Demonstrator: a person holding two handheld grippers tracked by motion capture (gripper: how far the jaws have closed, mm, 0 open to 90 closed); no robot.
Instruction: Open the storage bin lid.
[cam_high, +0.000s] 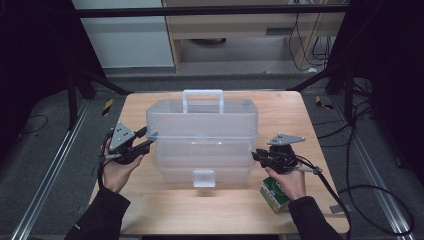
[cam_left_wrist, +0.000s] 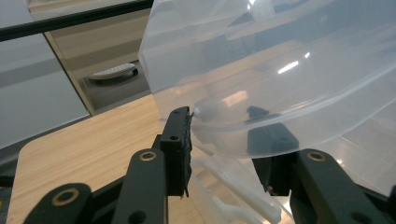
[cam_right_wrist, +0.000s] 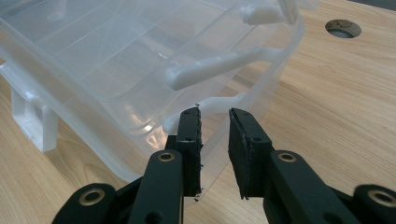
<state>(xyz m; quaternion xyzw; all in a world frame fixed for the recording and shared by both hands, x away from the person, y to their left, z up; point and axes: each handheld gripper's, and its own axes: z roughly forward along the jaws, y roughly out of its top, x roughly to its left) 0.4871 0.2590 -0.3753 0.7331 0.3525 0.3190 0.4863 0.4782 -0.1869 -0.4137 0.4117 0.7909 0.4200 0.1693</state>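
Observation:
A clear plastic tiered toolbox (cam_high: 202, 135) with a top handle (cam_high: 202, 100) stands in the middle of the wooden table (cam_high: 200, 212); its upper tier sits raised above the lower ones. My left gripper (cam_high: 146, 139) is at the box's left end. In the left gripper view its jaws (cam_left_wrist: 226, 135) straddle the bulging rim of the upper tier (cam_left_wrist: 243, 116), with the pads against it. My right gripper (cam_high: 256, 156) is at the right end. Its jaws (cam_right_wrist: 215, 116) stand slightly apart just short of a thin white link arm (cam_right_wrist: 219, 101), with nothing pressed between them.
A green and white carton (cam_high: 274, 192) lies on the table under the right hand. The box's front latch (cam_high: 203, 177) faces the near edge. A round cable hole (cam_right_wrist: 343, 28) is in the tabletop beyond the box. Cables trail on the floor at right.

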